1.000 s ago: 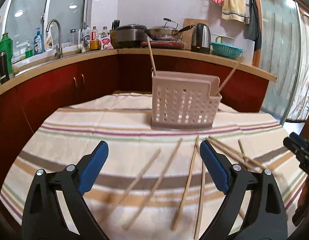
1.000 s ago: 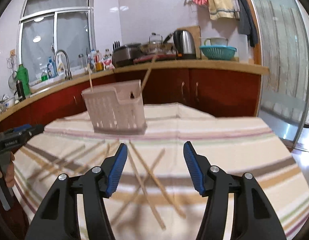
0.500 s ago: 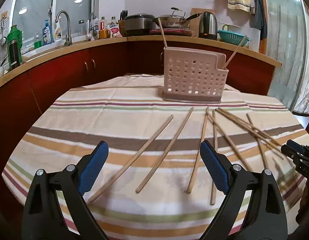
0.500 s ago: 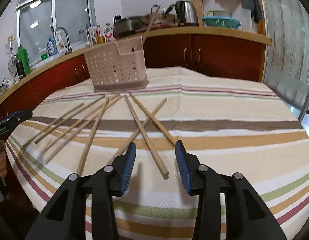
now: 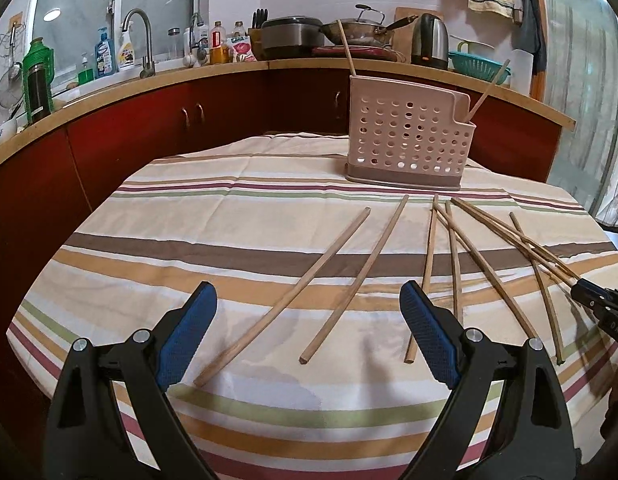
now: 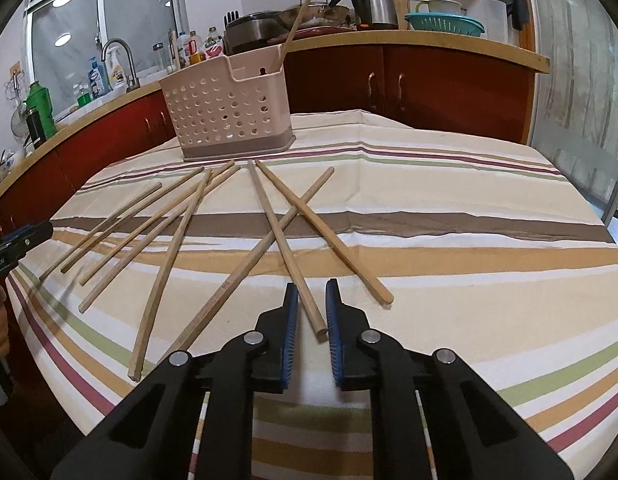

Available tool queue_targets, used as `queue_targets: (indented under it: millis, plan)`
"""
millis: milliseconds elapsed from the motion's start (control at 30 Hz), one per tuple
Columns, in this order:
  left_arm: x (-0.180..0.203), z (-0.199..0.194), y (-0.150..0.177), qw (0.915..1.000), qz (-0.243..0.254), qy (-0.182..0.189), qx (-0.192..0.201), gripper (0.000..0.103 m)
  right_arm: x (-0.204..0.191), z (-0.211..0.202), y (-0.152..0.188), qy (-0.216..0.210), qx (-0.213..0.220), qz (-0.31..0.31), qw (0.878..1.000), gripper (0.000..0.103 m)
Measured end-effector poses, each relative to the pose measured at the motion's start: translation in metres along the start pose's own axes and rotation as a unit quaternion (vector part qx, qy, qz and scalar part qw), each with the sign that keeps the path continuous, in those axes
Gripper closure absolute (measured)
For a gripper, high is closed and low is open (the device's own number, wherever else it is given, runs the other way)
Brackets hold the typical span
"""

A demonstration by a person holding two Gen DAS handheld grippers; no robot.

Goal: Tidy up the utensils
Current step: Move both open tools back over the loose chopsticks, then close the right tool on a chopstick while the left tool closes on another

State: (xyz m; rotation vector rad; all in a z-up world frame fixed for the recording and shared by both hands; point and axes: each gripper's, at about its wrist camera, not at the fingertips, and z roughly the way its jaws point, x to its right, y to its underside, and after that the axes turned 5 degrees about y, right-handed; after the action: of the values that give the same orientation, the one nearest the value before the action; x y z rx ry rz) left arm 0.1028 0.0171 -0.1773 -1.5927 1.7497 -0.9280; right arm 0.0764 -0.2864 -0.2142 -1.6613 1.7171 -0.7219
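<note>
Left gripper (image 5: 307, 308): jaws wide apart, nothing between them, low over the striped tablecloth (image 5: 213, 216). Ahead of it, two loose chopsticks (image 5: 351, 280) lying slanted on the cloth. Further right, more chopsticks (image 5: 489, 256) fanned out and crossing. Behind, a pink holder (image 5: 405, 140) standing upright with two sticks inside. Right gripper (image 6: 311, 308): jaws closing around the near end of one chopstick (image 6: 283, 244), narrow gaps visible either side, pads not yet pressing.
</note>
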Motion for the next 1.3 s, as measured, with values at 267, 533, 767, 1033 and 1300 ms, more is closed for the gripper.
queue_targets:
  millis: [267, 533, 767, 1033, 1300]
  plan:
    - [-0.010, 0.003, 0.007, 0.9998, 0.005, -0.016, -0.007, 0.012, -0.007, -0.001, 0.004, -0.011, -0.001, -0.011, 1.000, 0.096]
    - [-0.017, 0.003, 0.015, 0.9998, 0.003, -0.006, -0.017, 0.016, -0.009, -0.001, 0.005, -0.013, -0.003, -0.013, 1.000, 0.096]
    - [-0.003, 0.021, 0.022, 0.9971, 0.050, 0.034, -0.046, 0.047, -0.011, -0.001, 0.006, -0.014, -0.006, -0.013, 1.000, 0.096]
    - [-0.005, 0.036, 0.031, 0.9940, 0.049, 0.077, -0.060, 0.079, -0.010, -0.001, 0.006, -0.015, -0.005, -0.009, 1.000, 0.096]
    - [-0.002, 0.035, 0.032, 0.9929, 0.056, 0.087, -0.059, 0.091, -0.006, -0.001, 0.007, -0.022, -0.003, -0.003, 1.000, 0.096]
